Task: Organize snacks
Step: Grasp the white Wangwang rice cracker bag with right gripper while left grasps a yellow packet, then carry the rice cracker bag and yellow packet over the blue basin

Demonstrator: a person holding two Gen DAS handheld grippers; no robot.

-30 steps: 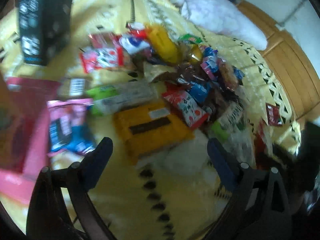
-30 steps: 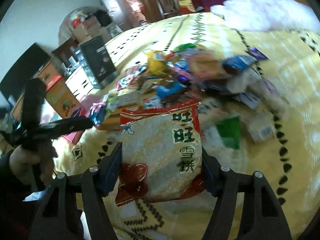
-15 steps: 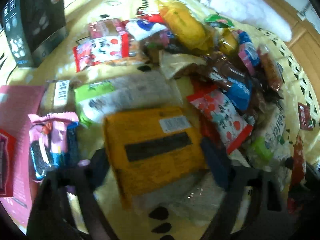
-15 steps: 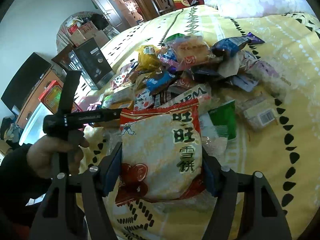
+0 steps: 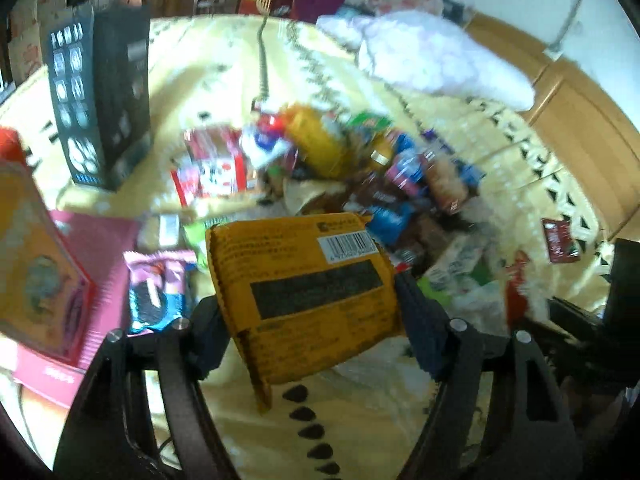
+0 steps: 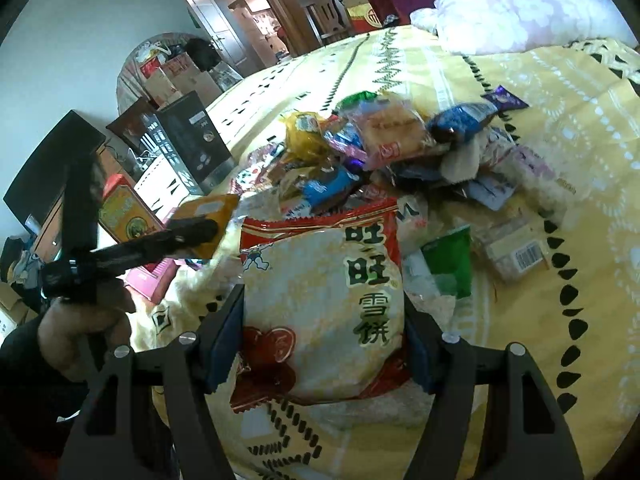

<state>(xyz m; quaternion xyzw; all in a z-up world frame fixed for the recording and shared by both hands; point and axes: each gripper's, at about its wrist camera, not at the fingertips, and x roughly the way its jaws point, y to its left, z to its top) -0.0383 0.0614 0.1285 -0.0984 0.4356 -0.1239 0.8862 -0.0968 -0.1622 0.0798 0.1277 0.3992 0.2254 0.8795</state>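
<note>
An orange snack packet (image 5: 304, 280) with a barcode label hangs tilted above the yellow bedspread (image 5: 360, 420). It sits between the pads of my left gripper (image 5: 316, 320), whose jaws are closing and press on its sides. The right wrist view shows that same left gripper (image 6: 192, 232) from the side, gripping the orange packet (image 6: 208, 208), with a hand (image 6: 80, 332) on its handle. My right gripper (image 6: 320, 344) is shut on a red and white rice cracker bag (image 6: 320, 300). The snack pile (image 5: 360, 176) lies beyond both.
A black carton (image 5: 100, 100) stands at the back left. A pink box (image 5: 100, 248), an orange and red box (image 5: 36, 272) and a pink cookie pack (image 5: 160, 284) lie at the left. A white pillow (image 5: 432, 56) and the wooden bed frame (image 5: 568, 120) are at the right.
My left gripper came down over the orange packet, closed on it and lifted it off the bedspread. The right gripper kept still, holding its rice cracker bag.
</note>
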